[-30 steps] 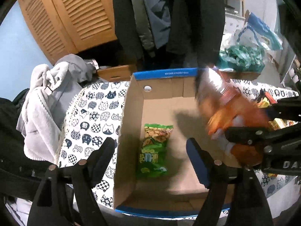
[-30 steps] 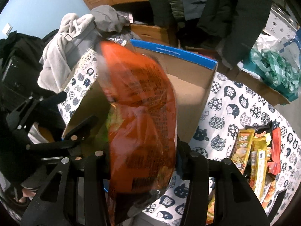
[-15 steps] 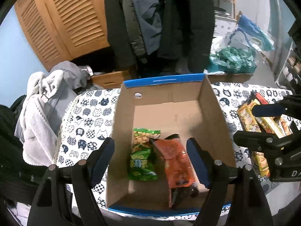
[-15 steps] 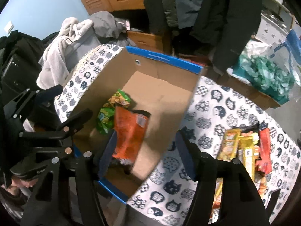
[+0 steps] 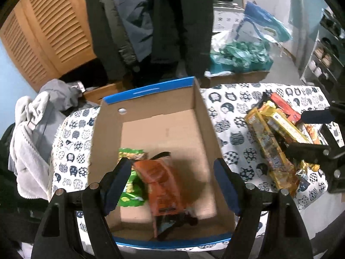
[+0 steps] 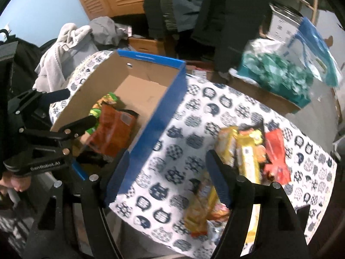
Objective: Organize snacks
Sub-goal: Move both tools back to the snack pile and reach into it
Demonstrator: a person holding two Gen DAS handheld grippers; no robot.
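A cardboard box with a blue rim [image 5: 151, 90] sits on the table. Inside it lie a green snack bag [image 5: 131, 194] and an orange snack bag [image 5: 161, 185], side by side near the front wall. My left gripper [image 5: 171, 172] hangs open over the box's front half, touching neither bag. My right gripper [image 6: 168, 161] is over the tablecloth just right of the box's blue side wall [image 6: 159, 120], its jaws opening with nothing between them. A pile of yellow, orange and red snack packs [image 6: 248, 151] lies to its right. The right gripper [image 5: 310, 132] also shows in the left wrist view, above that pile.
The cat-print tablecloth [image 6: 194, 129] covers the table and drops off at the near edge. Grey fleece clothes [image 5: 32, 133] are heaped left of the table. Dark coats [image 5: 172, 21] hang behind it, beside a box of teal bags [image 5: 239, 56] and louvred wooden doors [image 5: 47, 32].
The orange bag has left my right gripper and now lies in the box beside the green bag. The right gripper has opened and moved right, away from the box toward the snack pile.
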